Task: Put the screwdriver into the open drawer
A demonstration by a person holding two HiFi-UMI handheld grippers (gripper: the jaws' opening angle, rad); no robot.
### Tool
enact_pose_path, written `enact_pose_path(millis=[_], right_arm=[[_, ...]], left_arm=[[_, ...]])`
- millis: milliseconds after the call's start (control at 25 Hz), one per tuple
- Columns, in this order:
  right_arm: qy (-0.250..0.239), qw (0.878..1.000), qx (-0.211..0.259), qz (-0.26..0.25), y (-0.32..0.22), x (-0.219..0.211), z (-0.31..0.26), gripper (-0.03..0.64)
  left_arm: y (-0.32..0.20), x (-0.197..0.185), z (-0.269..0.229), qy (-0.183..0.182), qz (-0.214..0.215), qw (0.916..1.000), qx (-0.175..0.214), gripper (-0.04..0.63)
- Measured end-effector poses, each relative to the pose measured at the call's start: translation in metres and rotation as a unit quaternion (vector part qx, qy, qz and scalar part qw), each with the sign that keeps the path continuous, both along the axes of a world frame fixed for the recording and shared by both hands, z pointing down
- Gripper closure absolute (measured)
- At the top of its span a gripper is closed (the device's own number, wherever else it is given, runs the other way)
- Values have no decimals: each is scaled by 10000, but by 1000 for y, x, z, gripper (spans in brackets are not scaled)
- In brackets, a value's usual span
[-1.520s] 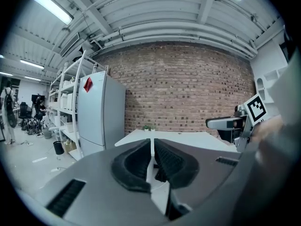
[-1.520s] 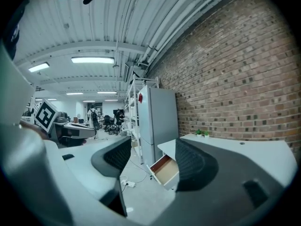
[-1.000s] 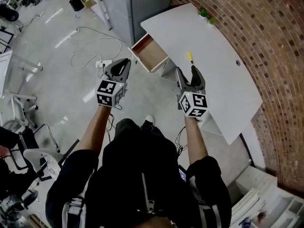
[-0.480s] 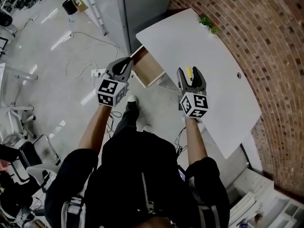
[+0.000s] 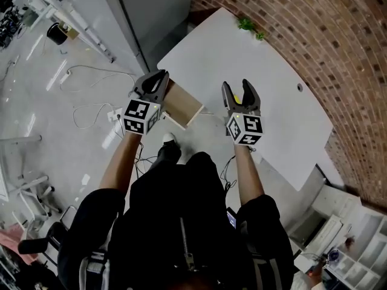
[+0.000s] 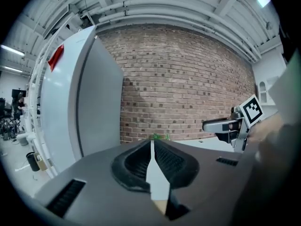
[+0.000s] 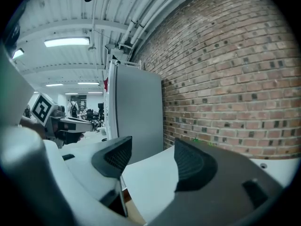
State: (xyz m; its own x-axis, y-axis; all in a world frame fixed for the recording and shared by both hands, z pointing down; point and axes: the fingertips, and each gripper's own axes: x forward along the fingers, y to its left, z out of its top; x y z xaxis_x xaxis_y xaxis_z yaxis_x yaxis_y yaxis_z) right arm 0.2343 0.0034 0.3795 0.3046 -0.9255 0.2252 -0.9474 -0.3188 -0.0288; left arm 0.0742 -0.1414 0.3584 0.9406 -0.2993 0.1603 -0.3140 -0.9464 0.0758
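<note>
Ahead of the right gripper (image 5: 236,84), whose jaws are spread wide with nothing between them, lies the white table (image 5: 266,83), with a brick wall (image 5: 314,35) beyond. The left gripper (image 5: 158,77), jaws pressed together and empty, sits just left of the open wooden drawer (image 5: 181,106). The screwdriver cannot be made out.

Drawer (image 5: 181,106): sticks out at the left edge of the table (image 5: 266,83), just beside the left gripper (image 5: 158,76).
Plant (image 5: 247,24): on the table's far end.
</note>
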Motion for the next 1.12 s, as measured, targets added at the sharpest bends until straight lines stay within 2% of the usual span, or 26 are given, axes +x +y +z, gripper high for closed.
enact_pose_path(millis=[360,680,920,1120], right_arm=[[-12,9986,-317,425,12,44,18,339],[38,9917,-1270,186,35,68,90,347],[-51,9757,-2185,-167,54,81,170,350],[-166,9509,-3023,-642,68,84,230,356]], left_arm=[[-16,47,13,-34,304,9994,-191,554],[-14,46,38,-350,124,9987,-351,554],[-18,40,52,-621,-171,9971,-415,554],[-24,29,57,-699,-547,9953,-397,554]])
